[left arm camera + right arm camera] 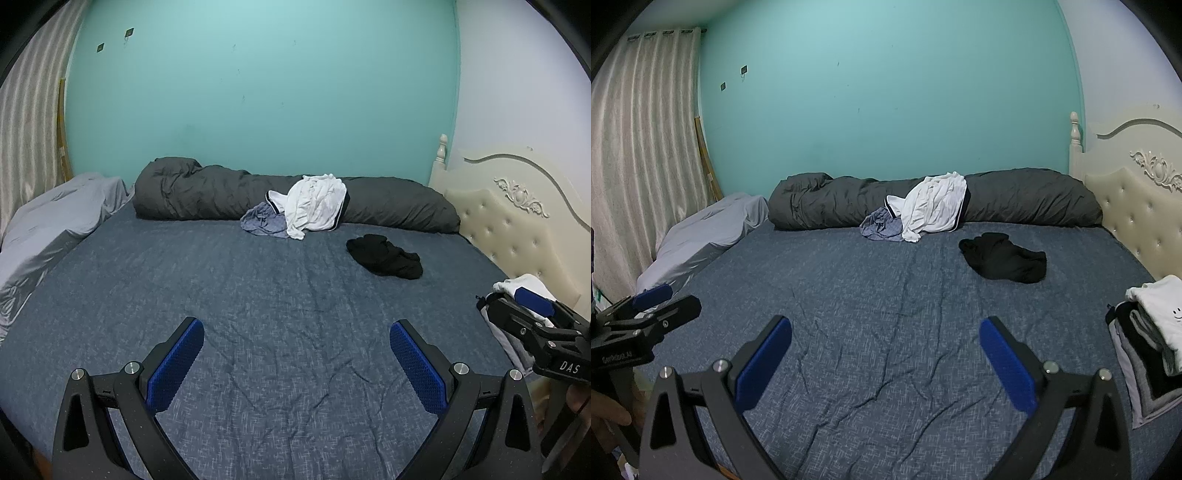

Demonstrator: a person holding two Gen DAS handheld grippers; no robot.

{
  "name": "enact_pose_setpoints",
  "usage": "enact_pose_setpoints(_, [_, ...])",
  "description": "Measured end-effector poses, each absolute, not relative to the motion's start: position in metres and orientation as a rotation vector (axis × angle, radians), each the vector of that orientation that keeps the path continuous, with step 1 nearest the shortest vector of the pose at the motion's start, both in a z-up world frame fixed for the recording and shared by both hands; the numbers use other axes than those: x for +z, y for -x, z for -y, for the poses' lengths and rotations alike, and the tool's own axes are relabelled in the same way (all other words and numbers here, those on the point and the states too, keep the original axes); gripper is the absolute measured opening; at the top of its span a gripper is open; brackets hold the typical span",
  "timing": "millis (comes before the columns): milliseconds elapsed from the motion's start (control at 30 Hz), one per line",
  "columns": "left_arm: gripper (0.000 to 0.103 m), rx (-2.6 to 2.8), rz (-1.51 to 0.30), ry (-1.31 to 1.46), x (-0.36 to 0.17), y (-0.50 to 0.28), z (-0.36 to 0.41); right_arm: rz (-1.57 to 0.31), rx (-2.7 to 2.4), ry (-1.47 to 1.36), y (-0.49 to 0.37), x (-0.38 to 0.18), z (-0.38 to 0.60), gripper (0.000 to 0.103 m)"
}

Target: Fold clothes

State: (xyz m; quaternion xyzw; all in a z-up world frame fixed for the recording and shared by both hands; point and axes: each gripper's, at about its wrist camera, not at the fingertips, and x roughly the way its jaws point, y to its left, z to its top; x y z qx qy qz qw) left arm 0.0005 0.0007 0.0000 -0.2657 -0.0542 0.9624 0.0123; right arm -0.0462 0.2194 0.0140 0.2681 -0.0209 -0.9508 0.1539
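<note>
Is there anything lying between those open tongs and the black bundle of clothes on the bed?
Nothing visible. Both the left tongs and right tongs are open and empty above bare bedsheet, which runs uninterrupted to the black garment. The white garment and folded stack lie off to the sides.

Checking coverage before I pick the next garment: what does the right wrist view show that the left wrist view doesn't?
Only the right wrist view shows the folded stack fully, with a smiley on the top white piece, and the curtain top. Only the left shows the right gripper in front of that stack. Both show the black garment, white garment, blue garment and open fingers.
</note>
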Motion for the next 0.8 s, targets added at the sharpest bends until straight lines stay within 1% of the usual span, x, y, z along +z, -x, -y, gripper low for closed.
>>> enact_pose_setpoints(233, [0.103,3.012,0.17,0.799,0.0002,-0.0046,-0.0063,0.074,-2.726,-0.757,0.0461,0.016,-0.2219,0.102])
enact_pose_setpoints(367, [0.103,2.998,0.166,0.835,0.0064,0.0025,-0.0062,0.082,-2.727,-0.75,0.046,0.0172,-0.2234,0.102])
enact_pose_setpoints(800, [0.103,2.986,0.154,0.831,0.0015,0.0045,-0.0091,0.082,-2.734,-0.755,0.0483,0.02,-0.2285,0.102])
